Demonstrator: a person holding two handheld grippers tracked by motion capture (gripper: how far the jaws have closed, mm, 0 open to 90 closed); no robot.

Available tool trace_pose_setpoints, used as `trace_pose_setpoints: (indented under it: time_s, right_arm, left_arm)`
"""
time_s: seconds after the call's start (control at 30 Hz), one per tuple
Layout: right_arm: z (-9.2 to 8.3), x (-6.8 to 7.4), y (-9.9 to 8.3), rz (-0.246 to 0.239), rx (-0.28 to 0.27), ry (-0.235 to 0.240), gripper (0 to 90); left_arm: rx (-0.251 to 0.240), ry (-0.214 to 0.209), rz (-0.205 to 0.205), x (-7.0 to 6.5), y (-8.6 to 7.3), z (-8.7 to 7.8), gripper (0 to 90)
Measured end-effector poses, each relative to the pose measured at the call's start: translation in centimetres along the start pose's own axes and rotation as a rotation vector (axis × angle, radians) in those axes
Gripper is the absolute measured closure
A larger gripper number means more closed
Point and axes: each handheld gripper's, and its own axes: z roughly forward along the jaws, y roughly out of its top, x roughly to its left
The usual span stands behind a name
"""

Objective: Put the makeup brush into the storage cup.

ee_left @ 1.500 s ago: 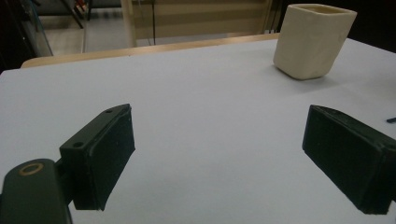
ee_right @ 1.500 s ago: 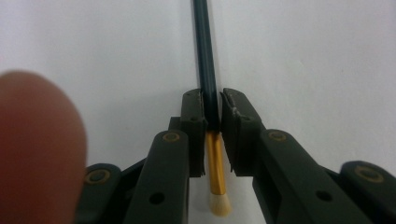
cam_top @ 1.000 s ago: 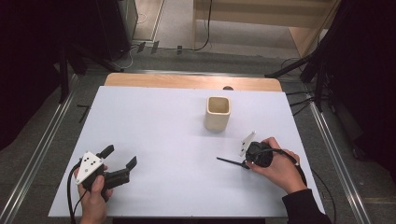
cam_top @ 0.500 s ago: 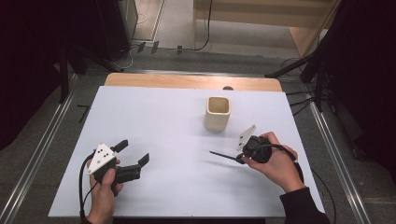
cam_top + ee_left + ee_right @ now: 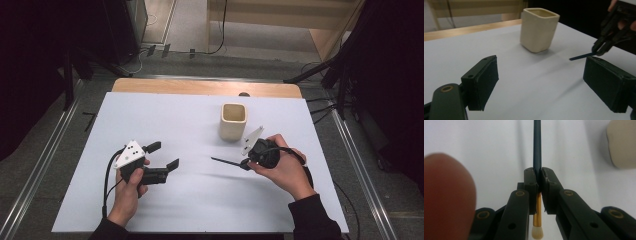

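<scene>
Right hand-held gripper clamped on a small brush above the tabletop

The right hand-held gripper (image 5: 243,164) had its jaws pressed tight on a thin brush (image 5: 537,150), whose dark handle stuck out ahead and whose gold ferrule and pale bristles trailed behind, just beside the cream cup (image 5: 233,121). The left hand-held gripper (image 5: 164,155) stood wide apart and empty, its jaws just closing slightly, over the white tabletop (image 5: 165,115).
</scene>
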Motion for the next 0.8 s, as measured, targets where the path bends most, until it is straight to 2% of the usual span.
trace_pose_setpoints:
  time_s: [0.07,0.13,0.23,0.3,0.4,0.53,0.6,0.67,0.8]
  right_arm:
    - [0.0,0.0,0.1,-0.001,-0.006,-0.003,84.8]
    - [-0.1,0.1,0.4,0.001,-0.012,0.001,84.8]
    - [-0.3,0.0,0.7,-0.010,-0.021,0.003,84.8]
    - [-0.3,-0.1,0.8,-0.011,-0.029,0.003,84.8]
    - [-0.3,-0.2,1.0,-0.019,-0.034,0.002,84.8]
    - [-0.2,-0.1,1.3,-0.033,-0.037,0.009,84.8]
    - [-0.2,0.0,1.4,-0.035,-0.047,0.020,84.8]
    - [-0.3,0.0,1.5,-0.047,-0.058,0.021,84.8]
    - [-0.5,0.3,1.6,-0.066,-0.072,0.027,84.8]
  left_arm:
    - [0.004,-0.043,0.001,-0.1,0.3,0.7,13.5]
    - [0.008,-0.067,0.023,-0.3,0.5,1.3,13.7]
    - [0.003,-0.101,0.019,-0.3,0.7,2.5,14.1]
    - [0.023,-0.108,0.017,-0.3,0.8,3.4,14.9]
    - [0.036,-0.147,0.029,-0.5,0.7,4.5,16.1]
    - [0.060,-0.193,0.043,-1.0,0.3,5.4,21.4]
    - [0.071,-0.233,0.049,-1.1,0.0,5.8,23.8]
    - [0.077,-0.248,0.050,-1.2,-0.1,6.0,24.6]
    - [0.091,-0.291,0.033,-1.3,-0.2,6.4,27.3]
